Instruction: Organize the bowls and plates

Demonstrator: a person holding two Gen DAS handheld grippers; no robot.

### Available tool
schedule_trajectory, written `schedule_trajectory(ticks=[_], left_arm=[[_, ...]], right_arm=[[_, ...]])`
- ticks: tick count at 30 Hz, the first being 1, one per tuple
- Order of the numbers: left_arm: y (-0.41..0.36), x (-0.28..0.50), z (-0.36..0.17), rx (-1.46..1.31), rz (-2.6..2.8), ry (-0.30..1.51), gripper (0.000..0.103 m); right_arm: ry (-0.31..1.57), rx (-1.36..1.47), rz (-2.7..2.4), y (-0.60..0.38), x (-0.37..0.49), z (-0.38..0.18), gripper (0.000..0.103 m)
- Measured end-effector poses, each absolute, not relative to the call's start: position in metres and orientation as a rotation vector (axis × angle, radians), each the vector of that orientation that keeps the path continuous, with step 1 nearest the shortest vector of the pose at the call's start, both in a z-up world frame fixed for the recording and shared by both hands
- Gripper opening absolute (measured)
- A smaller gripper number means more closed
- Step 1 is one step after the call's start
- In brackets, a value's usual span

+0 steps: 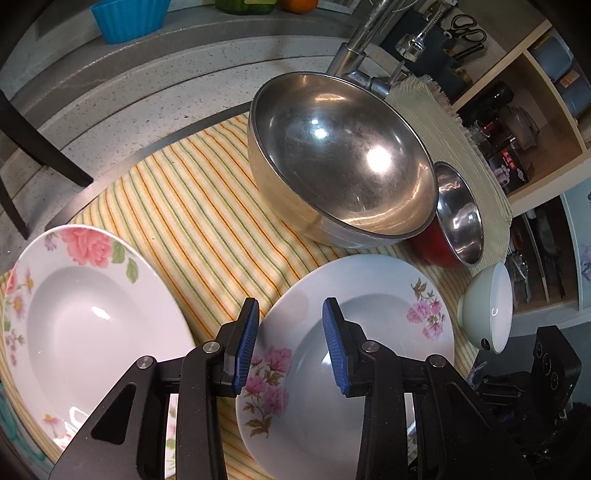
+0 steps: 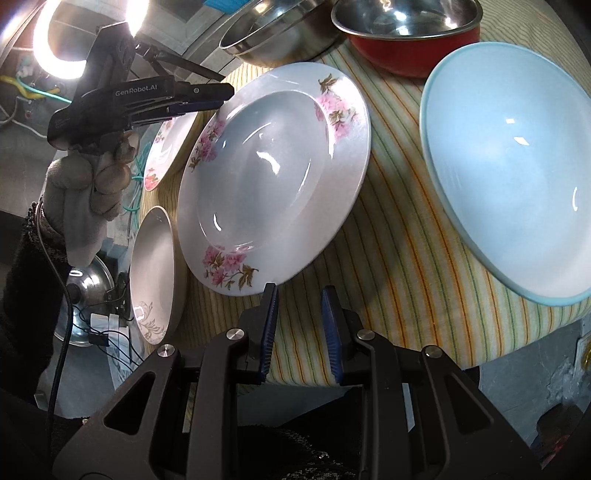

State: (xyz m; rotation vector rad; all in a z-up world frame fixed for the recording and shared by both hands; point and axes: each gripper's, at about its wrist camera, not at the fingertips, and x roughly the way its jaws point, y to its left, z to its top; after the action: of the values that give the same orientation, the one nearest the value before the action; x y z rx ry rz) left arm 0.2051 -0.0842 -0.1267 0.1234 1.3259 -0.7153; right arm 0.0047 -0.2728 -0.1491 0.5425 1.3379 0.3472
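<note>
A deep plate with small pink flowers (image 1: 369, 332) (image 2: 273, 166) lies on the striped cloth (image 1: 184, 184). My left gripper (image 1: 290, 310) (image 2: 218, 98) stands open astride its left rim, one pad outside and one over the well, neither pressing. My right gripper (image 2: 299, 295) is open by a narrow gap just off the plate's near rim, with only cloth between its pads. A rose-patterned plate (image 1: 92, 314) (image 2: 170, 147) lies to the left. Behind are a large steel bowl (image 1: 343, 155), a red bowl (image 1: 458, 218) (image 2: 406, 37) and a pale blue bowl (image 1: 487, 306) (image 2: 517, 166).
A beige plate with a grey pattern (image 2: 155, 273) sits at the cloth's left edge. A gloved hand (image 2: 85, 192) holds the left gripper. A faucet (image 1: 362, 40), a blue ribbed cup (image 1: 129, 18) and open shelves (image 1: 535, 110) stand behind. The table's front edge (image 2: 332, 384) is close.
</note>
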Motion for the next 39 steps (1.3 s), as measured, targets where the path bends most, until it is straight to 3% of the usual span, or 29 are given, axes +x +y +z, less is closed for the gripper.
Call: schedule_trajectory(ticks=[39], left_arm=[[-0.11,0.205,-0.142,0.227,-0.771,1.374,0.034]], right_arm=[[1.347,0.61,0.363,-0.279,0.004,-0.151,0.019]])
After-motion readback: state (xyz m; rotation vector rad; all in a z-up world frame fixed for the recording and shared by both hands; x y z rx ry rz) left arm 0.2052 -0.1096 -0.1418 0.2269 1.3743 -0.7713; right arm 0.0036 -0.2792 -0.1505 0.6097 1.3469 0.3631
